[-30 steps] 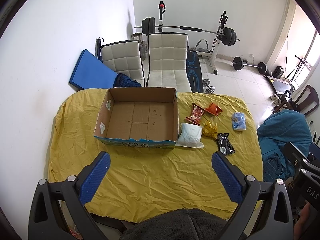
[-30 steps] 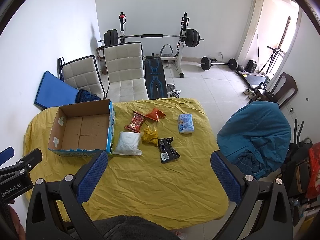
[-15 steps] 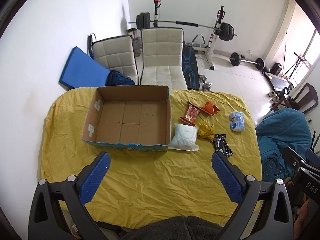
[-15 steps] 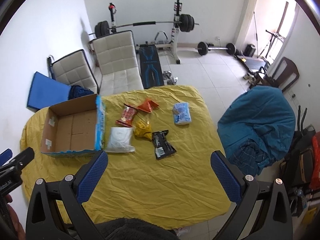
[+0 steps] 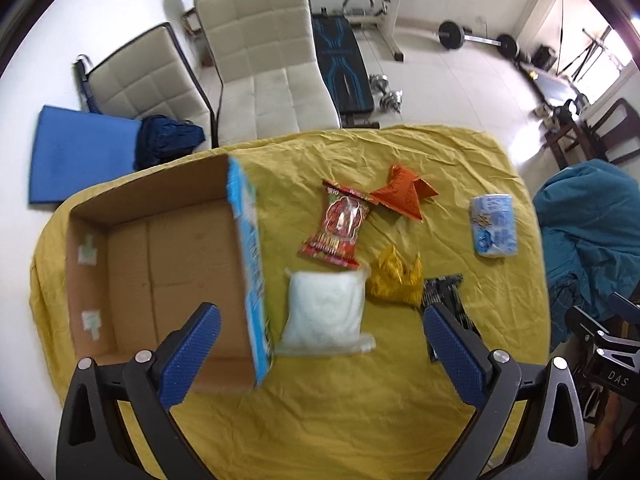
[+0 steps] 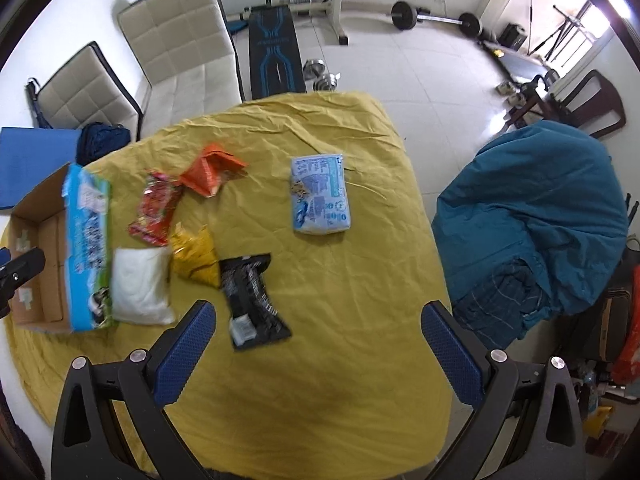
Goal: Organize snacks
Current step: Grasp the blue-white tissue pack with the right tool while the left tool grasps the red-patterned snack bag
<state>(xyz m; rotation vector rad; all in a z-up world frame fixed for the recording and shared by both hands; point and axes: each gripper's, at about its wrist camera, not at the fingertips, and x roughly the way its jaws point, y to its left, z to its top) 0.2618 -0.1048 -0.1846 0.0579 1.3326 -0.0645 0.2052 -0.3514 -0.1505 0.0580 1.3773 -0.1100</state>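
On the table [image 5: 360, 420] under its yellow cloth, an open cardboard box [image 5: 160, 280] sits at the left edge, and the snacks lie to its right — a white bag [image 5: 324, 312] touching the box's side, a red packet [image 5: 340, 224], a yellow packet [image 5: 396, 280], an orange packet [image 5: 404, 196], a black packet [image 6: 252, 300] and, nearest the right edge, a light blue pack [image 6: 320, 196]. The left gripper [image 5: 320, 352] hangs over the near edge above the white bag, fingers spread wide and holding nothing. The right gripper [image 6: 316, 348] is also spread wide and empty, just in front of the black packet.
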